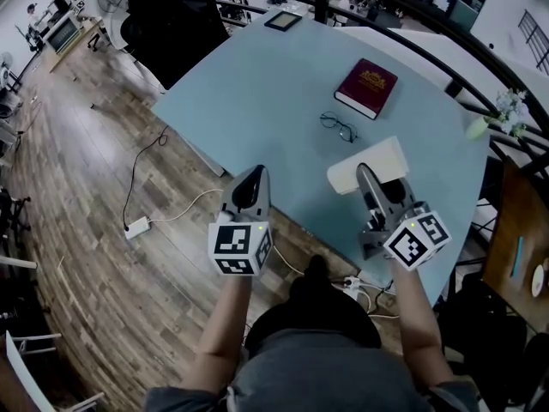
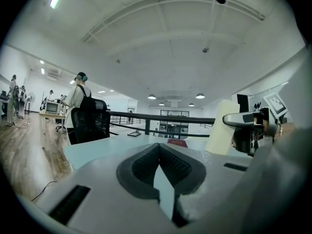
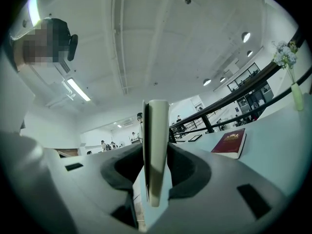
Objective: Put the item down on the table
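Observation:
A flat cream item (image 1: pixel 371 164), shaped like a thin closed book, is held over the near right part of the pale blue table (image 1: pixel 257 101). My right gripper (image 1: pixel 364 172) is shut on its near edge. In the right gripper view the item (image 3: pixel 157 130) stands edge-on, clamped between both pads. The left gripper view shows the same item (image 2: pixel 222 126) off to the right, with the right gripper (image 2: pixel 248 119) behind it. My left gripper (image 1: pixel 254 172) hovers at the table's near edge, shut with nothing in it; its pads (image 2: pixel 168 162) meet at the tips.
On the table lie a maroon book (image 1: pixel 366 87), a pair of glasses (image 1: pixel 339 127) and a dark tablet (image 1: pixel 282 20) at the far edge. A black office chair (image 1: pixel 171 15) stands at the far left. A cable and power strip (image 1: pixel 137 227) lie on the wooden floor. A flower vase (image 1: pixel 502 114) stands at the right.

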A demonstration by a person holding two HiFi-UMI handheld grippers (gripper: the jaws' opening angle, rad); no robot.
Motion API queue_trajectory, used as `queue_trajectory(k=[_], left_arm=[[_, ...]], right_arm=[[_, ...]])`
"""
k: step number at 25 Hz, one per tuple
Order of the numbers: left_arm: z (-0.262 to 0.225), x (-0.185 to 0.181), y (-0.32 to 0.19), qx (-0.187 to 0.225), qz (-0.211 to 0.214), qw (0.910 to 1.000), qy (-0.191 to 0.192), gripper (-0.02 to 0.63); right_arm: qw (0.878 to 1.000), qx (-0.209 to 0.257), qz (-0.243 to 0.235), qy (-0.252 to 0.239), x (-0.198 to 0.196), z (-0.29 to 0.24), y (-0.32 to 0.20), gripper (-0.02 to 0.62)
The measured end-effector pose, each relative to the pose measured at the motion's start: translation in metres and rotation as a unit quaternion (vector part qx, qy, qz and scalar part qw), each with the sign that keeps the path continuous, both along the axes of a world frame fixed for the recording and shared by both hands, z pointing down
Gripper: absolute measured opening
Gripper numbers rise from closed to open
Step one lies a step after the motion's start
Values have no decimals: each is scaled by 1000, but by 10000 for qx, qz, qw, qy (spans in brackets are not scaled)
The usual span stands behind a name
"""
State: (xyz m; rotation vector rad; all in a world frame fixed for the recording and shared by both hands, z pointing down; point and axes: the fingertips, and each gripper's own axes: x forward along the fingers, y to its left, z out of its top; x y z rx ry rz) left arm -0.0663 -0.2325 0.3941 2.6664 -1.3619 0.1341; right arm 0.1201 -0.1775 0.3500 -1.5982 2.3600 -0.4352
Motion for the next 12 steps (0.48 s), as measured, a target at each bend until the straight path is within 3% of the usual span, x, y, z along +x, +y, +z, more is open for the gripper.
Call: queue_trajectory(k=[5, 12], left_arm=[[7, -3, -13, -84, -123, 9999, -32, 5], [20, -6, -28, -253, -259, 9993, -92, 5]], right_arm=[[9994, -203, -248, -160, -6, 16, -25, 149], [9934, -827, -634, -483, -17, 55, -55, 149]])
